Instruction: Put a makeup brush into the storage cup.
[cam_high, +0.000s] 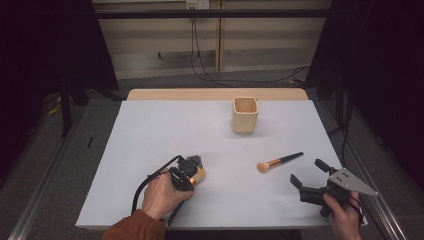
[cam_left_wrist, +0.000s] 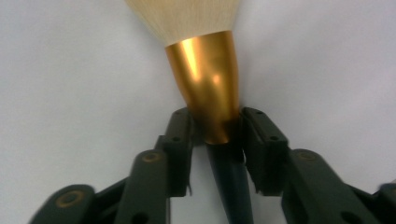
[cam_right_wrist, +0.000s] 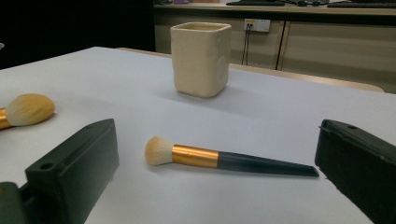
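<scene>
1. The counter (cam_high: 165, 130), covered in white, carries a cream square cup (cam_high: 245, 114) standing upright near its far edge, well apart from both hands.
2. The right claw (cam_high: 307, 173) rests near the right front edge with its jaws apart and nothing between them; a small brush (cam_high: 279, 161) lies flat just ahead of it.
3. The left claw (cam_left_wrist: 215, 136) is clamped on a large brush (cam_left_wrist: 208, 88), pads pressing where the gold ferrule meets the dark handle, low over the counter's near left part.
4. This looks like the grasp step; the next move probably calls for lifting the brush and carrying it handle-down to the cup.
5. In the high view the hand covers most of that brush, whose bristle tip is cut off in the left gripper view.
</scene>
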